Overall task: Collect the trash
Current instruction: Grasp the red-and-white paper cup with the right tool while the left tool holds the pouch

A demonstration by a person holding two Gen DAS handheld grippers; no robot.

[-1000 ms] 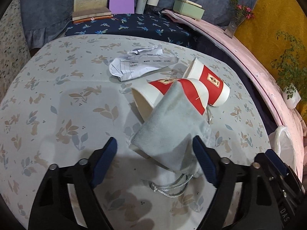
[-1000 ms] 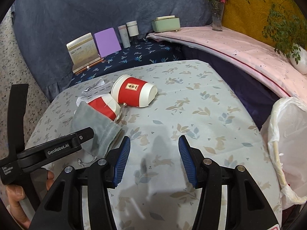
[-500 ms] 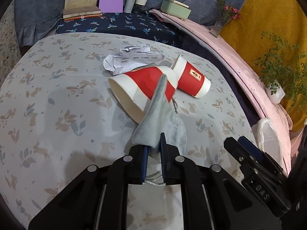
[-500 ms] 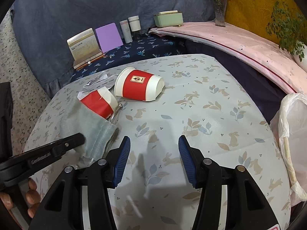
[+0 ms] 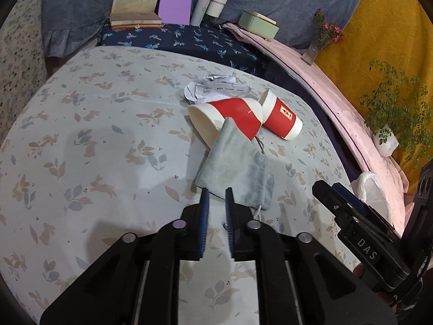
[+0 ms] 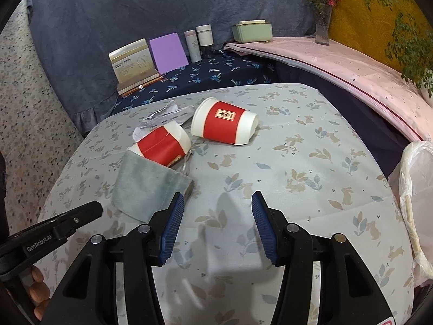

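A grey drawstring pouch (image 5: 232, 165) lies on the floral tablecloth, its far corner resting on a tipped red-and-white paper cup (image 5: 230, 116). A second such cup (image 5: 281, 117) lies beside it, and crumpled paper (image 5: 216, 88) lies behind them. My left gripper (image 5: 215, 193) is nearly shut, with the pouch's near edge at its fingertips; whether it pinches the cloth is unclear. My right gripper (image 6: 217, 201) is open and empty above the table, with the pouch (image 6: 146, 187) to its left and the cups (image 6: 224, 124) beyond.
A white trash bag (image 6: 414, 189) hangs past the table's right edge. Behind the table, a dark blue surface (image 6: 205, 75) holds a booklet, a purple card, two bottles and a green box (image 6: 251, 31). A pink-covered ledge (image 6: 351, 65) with a flower vase runs at the right.
My left gripper closed from wide open around the pouch to nearly shut at its near edge and drew back. The pouch now lies flatter. The right gripper stayed open and shifted slightly.
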